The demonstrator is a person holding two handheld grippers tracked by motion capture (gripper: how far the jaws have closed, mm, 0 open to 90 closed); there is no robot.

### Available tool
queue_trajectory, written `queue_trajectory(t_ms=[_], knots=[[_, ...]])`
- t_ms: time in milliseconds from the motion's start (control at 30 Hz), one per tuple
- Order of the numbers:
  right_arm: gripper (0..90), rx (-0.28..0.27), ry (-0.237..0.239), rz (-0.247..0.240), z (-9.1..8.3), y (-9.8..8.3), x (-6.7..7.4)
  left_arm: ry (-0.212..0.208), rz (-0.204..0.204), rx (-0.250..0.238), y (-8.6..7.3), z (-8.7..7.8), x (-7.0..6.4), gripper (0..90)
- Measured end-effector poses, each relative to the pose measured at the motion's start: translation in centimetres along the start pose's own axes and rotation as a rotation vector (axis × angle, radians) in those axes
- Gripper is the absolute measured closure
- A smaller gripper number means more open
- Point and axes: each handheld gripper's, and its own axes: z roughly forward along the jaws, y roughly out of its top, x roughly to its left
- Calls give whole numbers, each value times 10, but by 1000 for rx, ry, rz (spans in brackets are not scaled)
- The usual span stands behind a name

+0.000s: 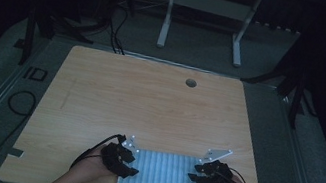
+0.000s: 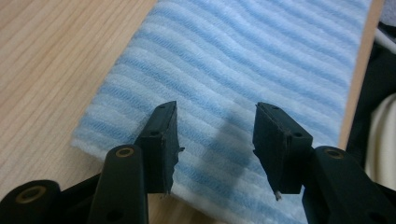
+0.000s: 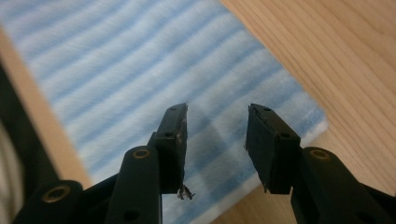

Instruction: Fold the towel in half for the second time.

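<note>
A blue-and-white striped cloth lies flat near the front edge of the wooden table. At the cloth's left edge, my left gripper hovers open. In the left gripper view its jaws stand apart just above the cloth, near a corner, with nothing pinched. My right gripper is at the cloth's right edge, also open. The right gripper view shows its jaws spread over the striped fabric close to the other corner, with a bit of lint on one pad.
A round cable hole sits at the table's far middle. Beyond the table stands a white desk frame. Black cables lie on the floor to the left. The cloth lies close to the table's front edge.
</note>
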Motion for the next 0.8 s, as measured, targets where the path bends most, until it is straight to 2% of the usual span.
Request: queue_trajectory(t_ms=[100, 133, 200, 300, 467, 600, 800], knots=[[587, 41, -19, -15, 15, 0, -3, 13, 14, 14, -2, 5, 2, 522], [588, 53, -21, -12, 19, 0, -5, 16, 7, 10, -2, 6, 3, 523], [589, 33, -15, 1, 23, 1, -8, 39, 8, 5, -2, 6, 6, 531], [588, 33, -9, 5, 27, 6, -14, 47, 3, 1, -2, 5, 14, 538], [587, 33, -18, 5, 34, 18, -22, 45, -40, -13, 1, 4, 34, 556], [586, 29, -15, 14, 39, 28, -32, 47, -57, -14, 5, 3, 50, 557], [584, 34, -22, 21, 51, 49, -48, 80, -58, 10, 13, 1, 72, 556]])
